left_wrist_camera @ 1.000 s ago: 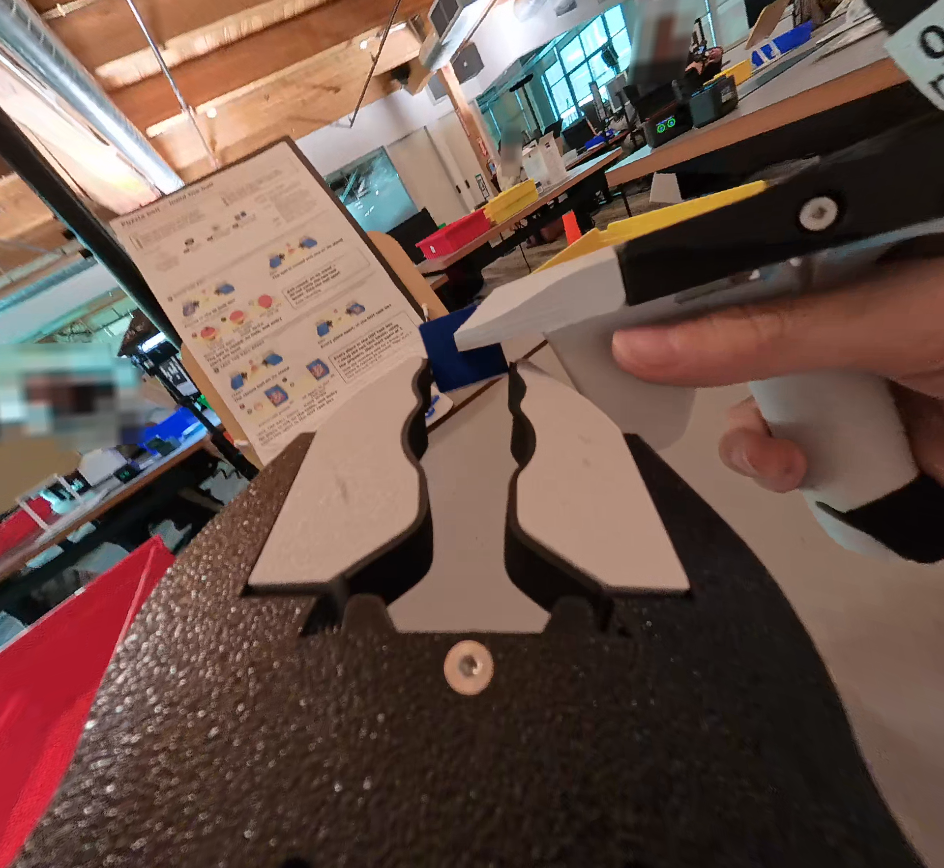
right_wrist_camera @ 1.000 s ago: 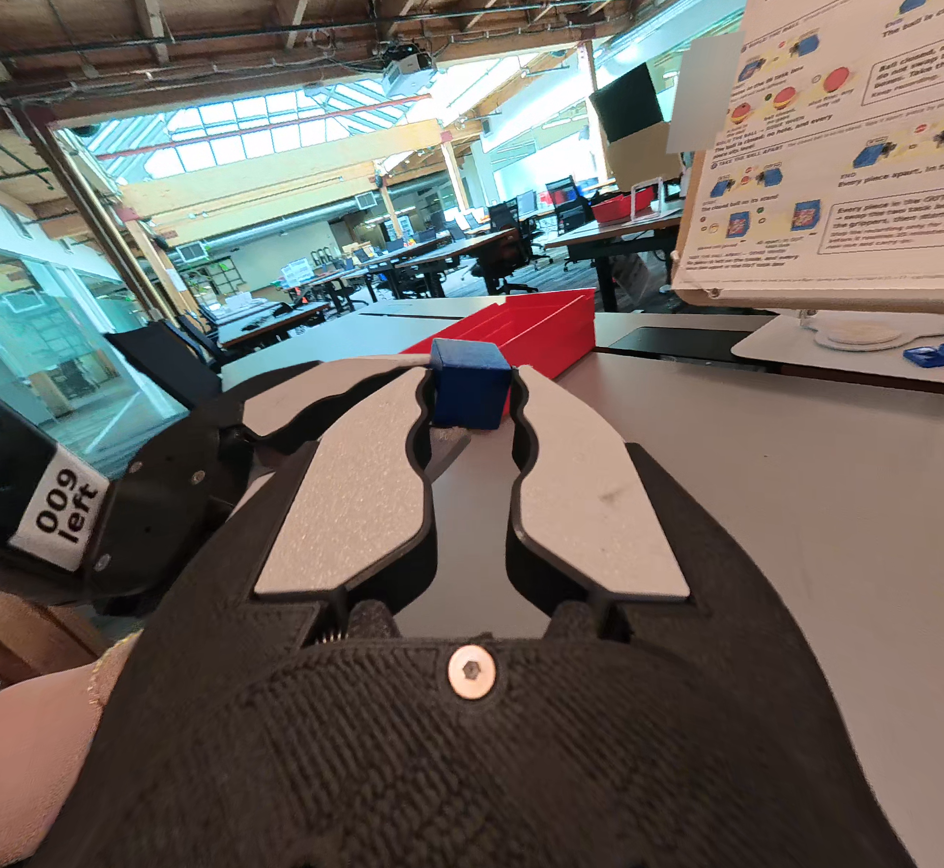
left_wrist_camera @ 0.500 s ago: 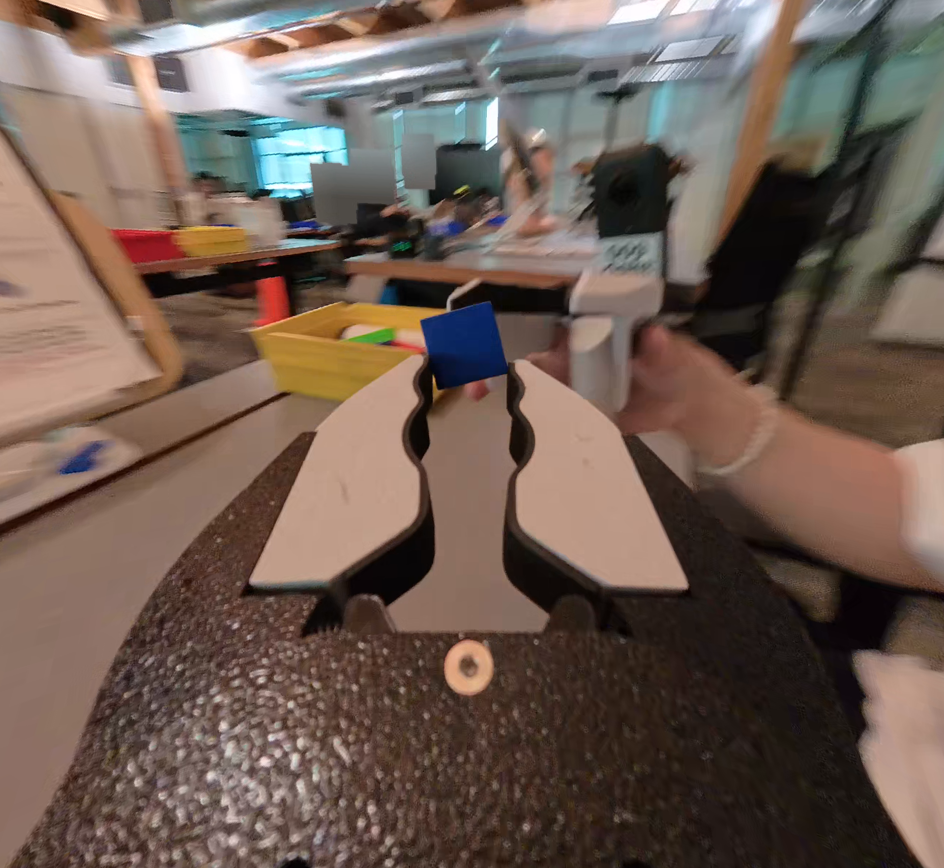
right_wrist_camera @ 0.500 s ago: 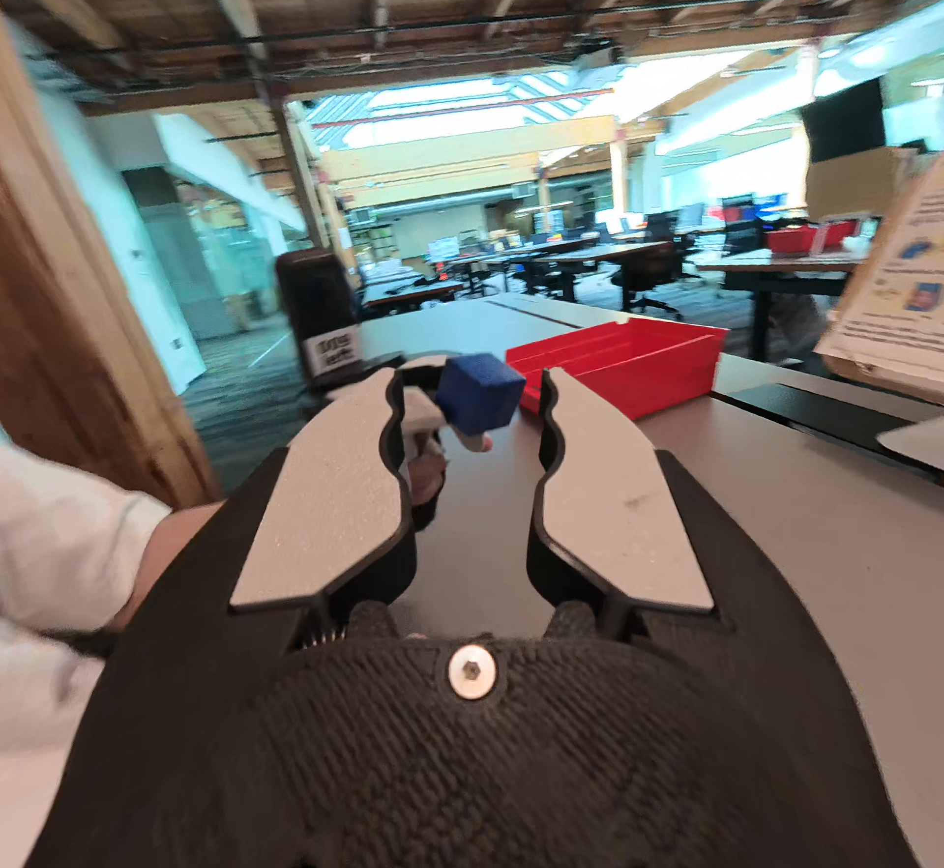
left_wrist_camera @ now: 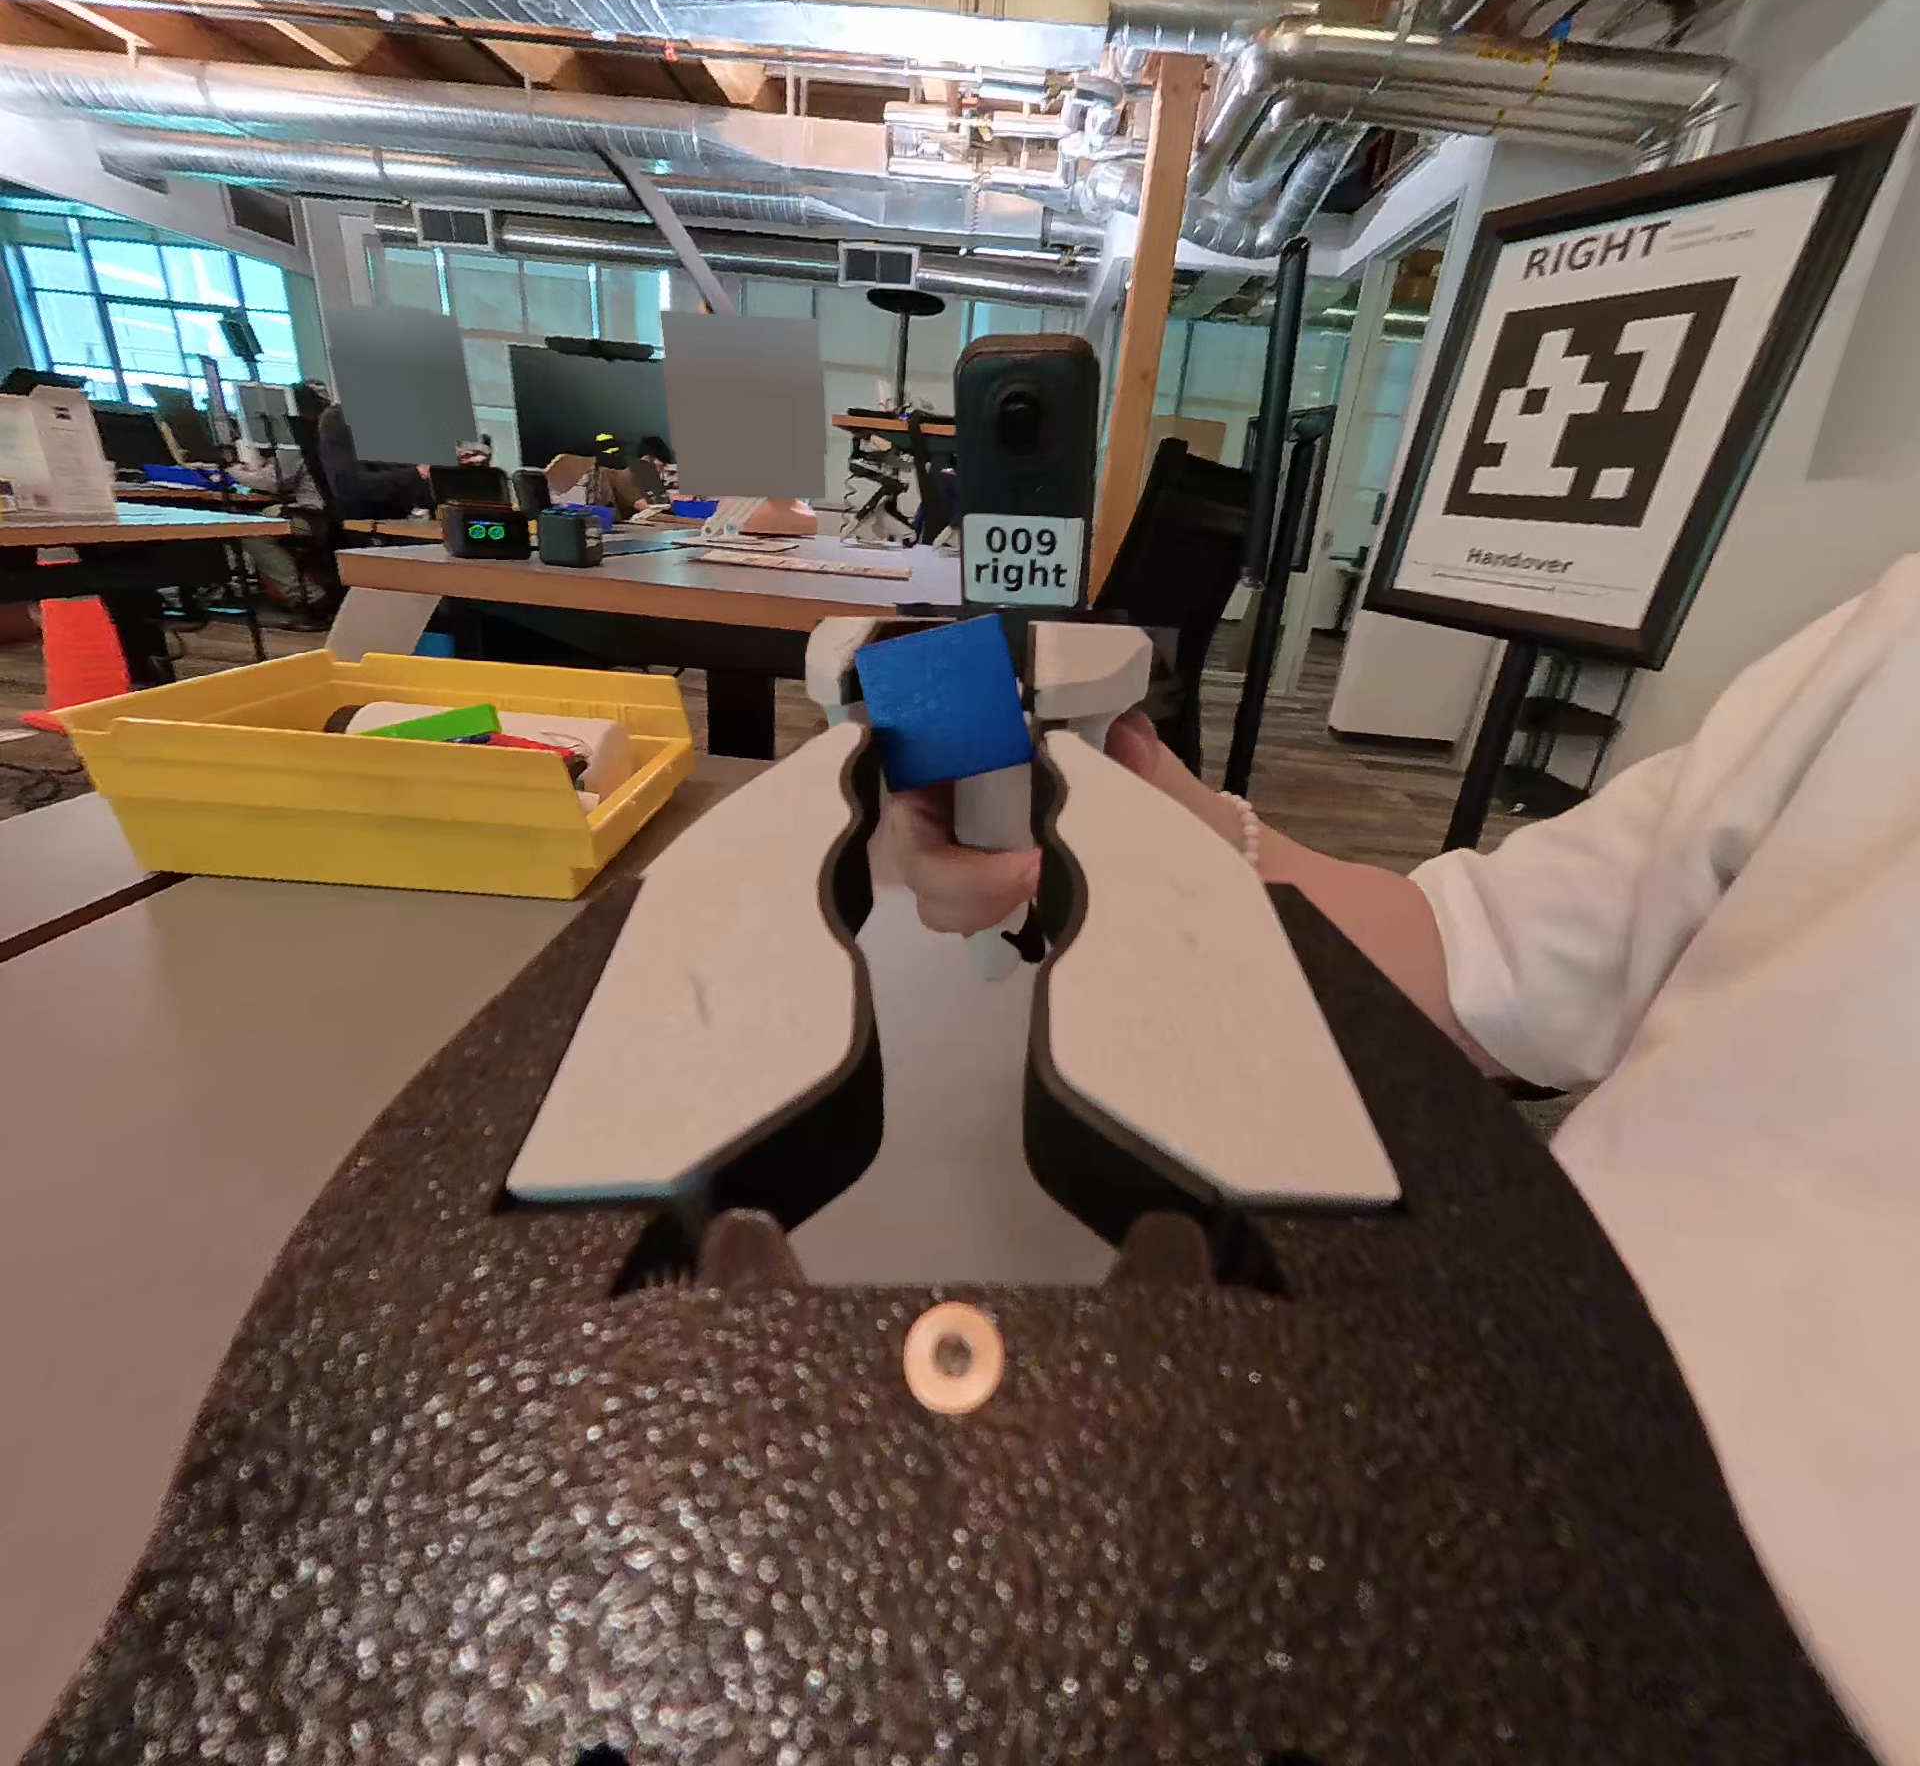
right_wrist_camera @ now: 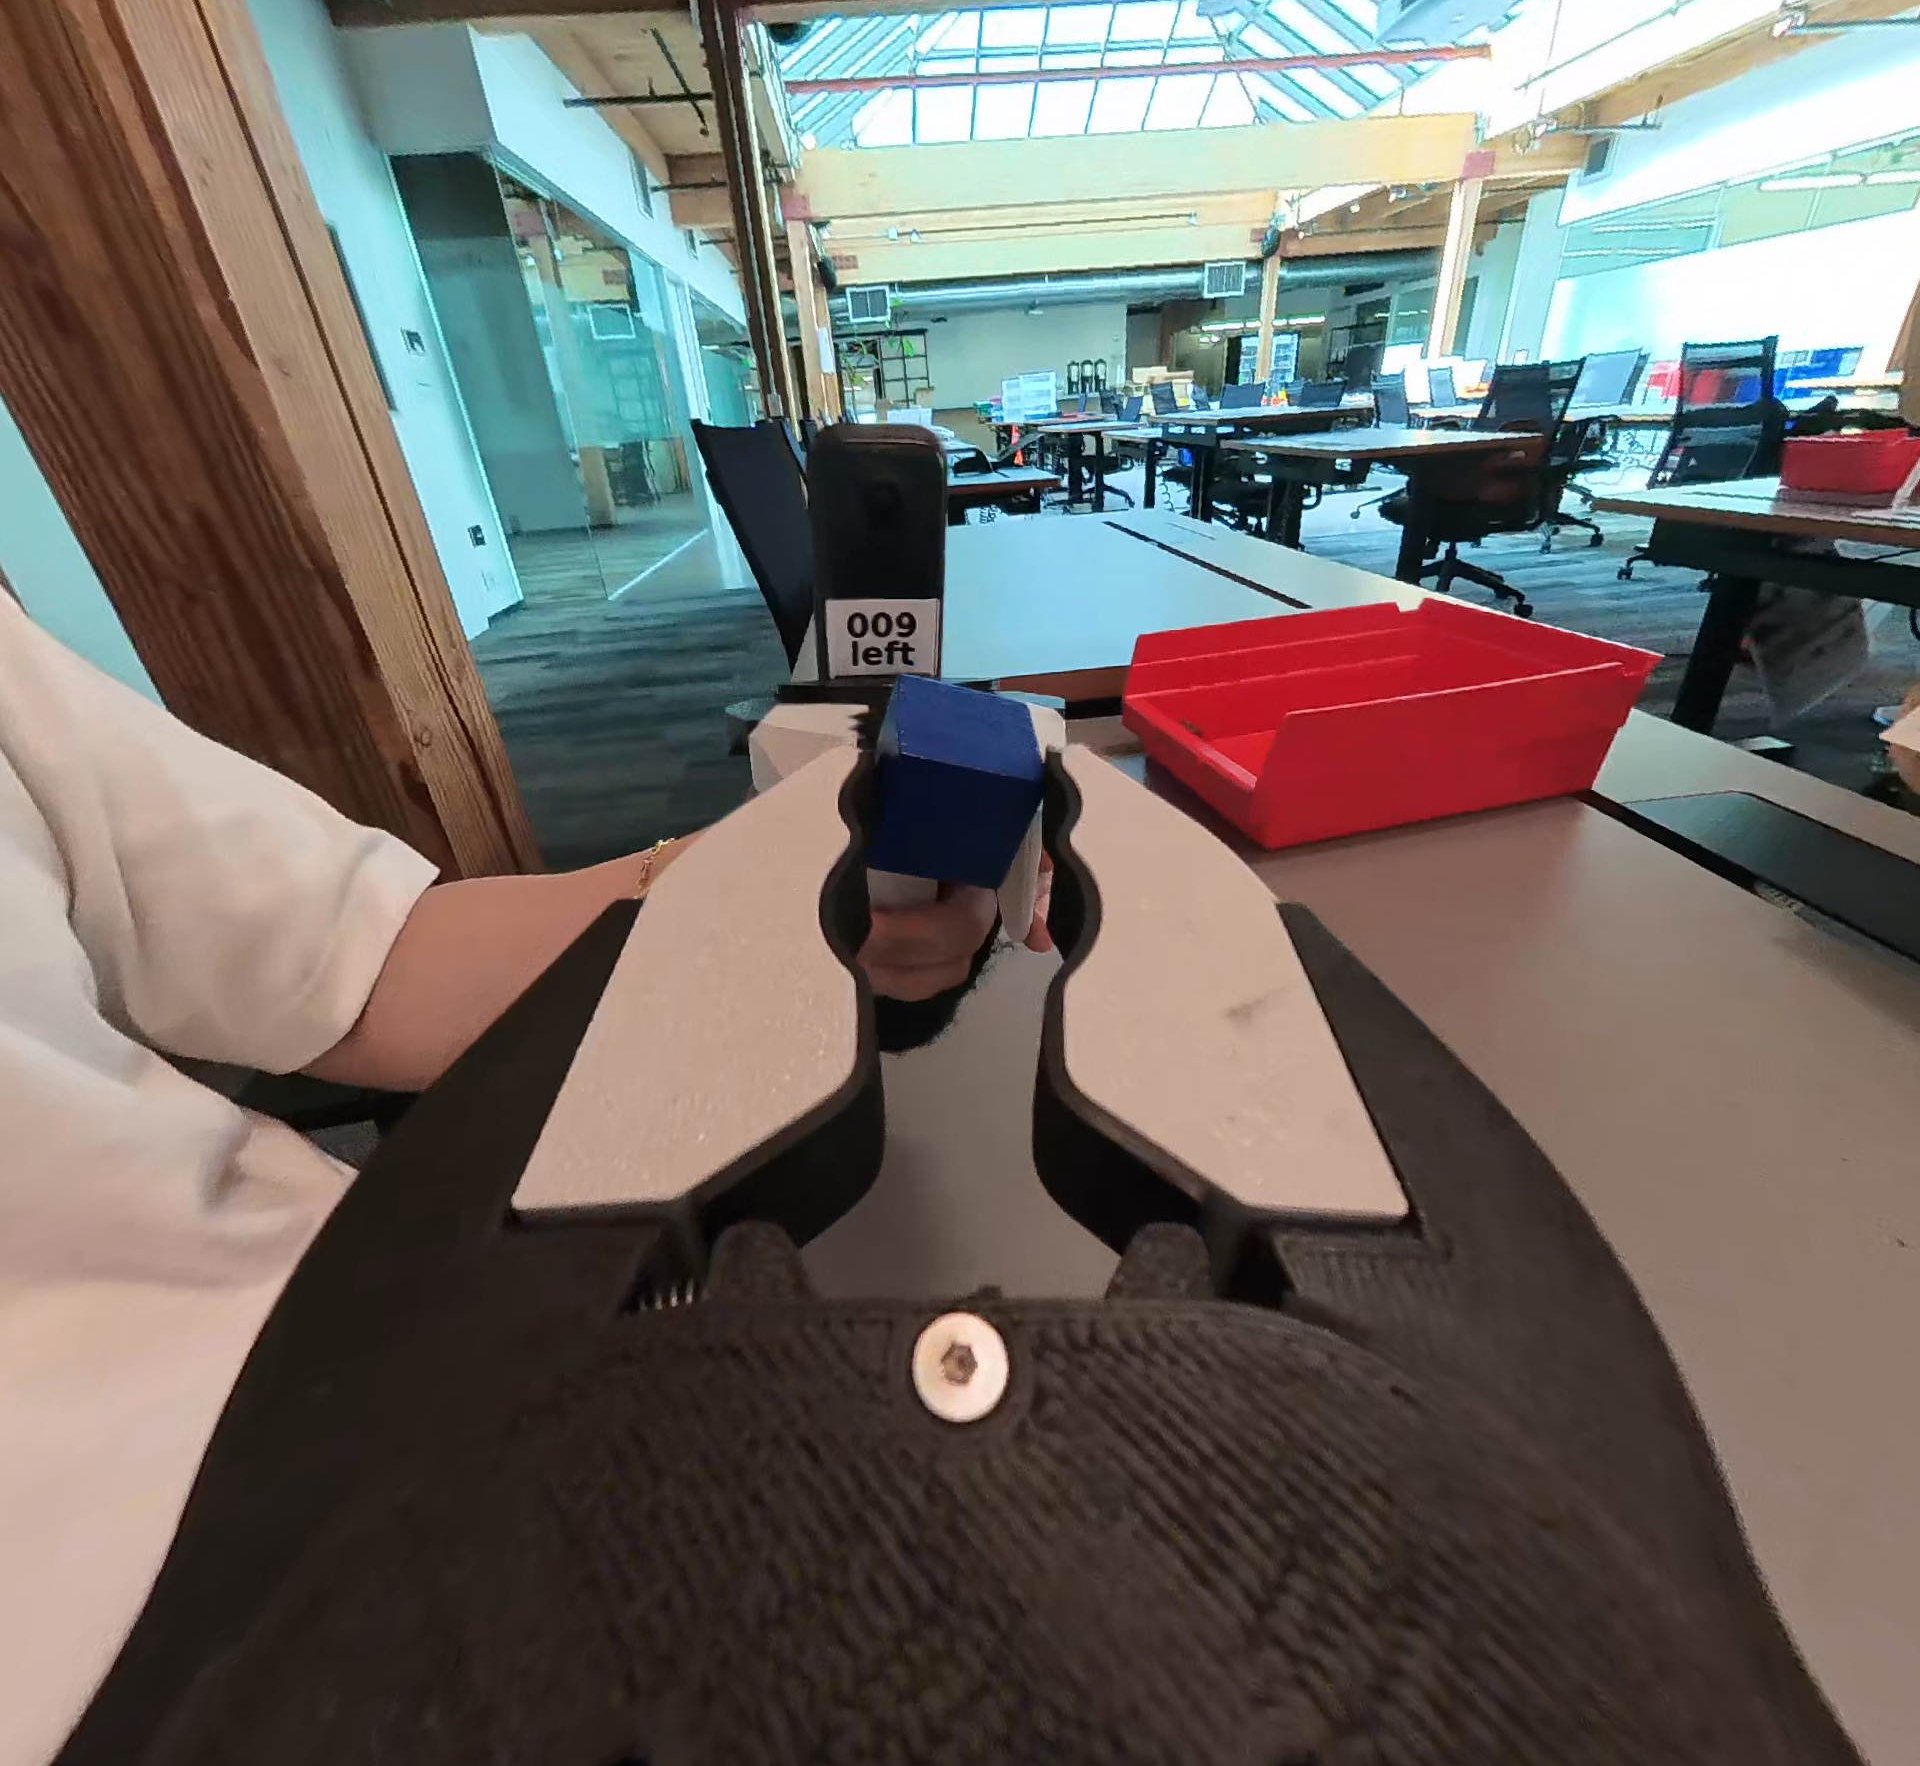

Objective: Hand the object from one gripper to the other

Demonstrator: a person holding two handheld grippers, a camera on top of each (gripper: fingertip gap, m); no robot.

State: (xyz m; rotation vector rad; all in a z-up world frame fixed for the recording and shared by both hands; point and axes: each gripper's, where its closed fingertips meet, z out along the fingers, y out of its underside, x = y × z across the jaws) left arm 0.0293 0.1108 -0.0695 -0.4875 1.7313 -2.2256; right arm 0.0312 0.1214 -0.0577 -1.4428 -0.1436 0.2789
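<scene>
Both grippers' jaws press the blue cube (left_wrist_camera: 943, 700) at once: left gripper (left_wrist_camera: 948, 760) and right gripper (right_wrist_camera: 954, 781) meet beside the red bin (right_wrist_camera: 1382, 729). Handover seems midway; one release remains.

The flat grey worktop (left_wrist_camera: 187, 1041) carries a yellow plastic bin (left_wrist_camera: 353, 807) at its far left; in the right wrist view, an open red plastic bin (right_wrist_camera: 1382, 760) sits at the far right.
</scene>
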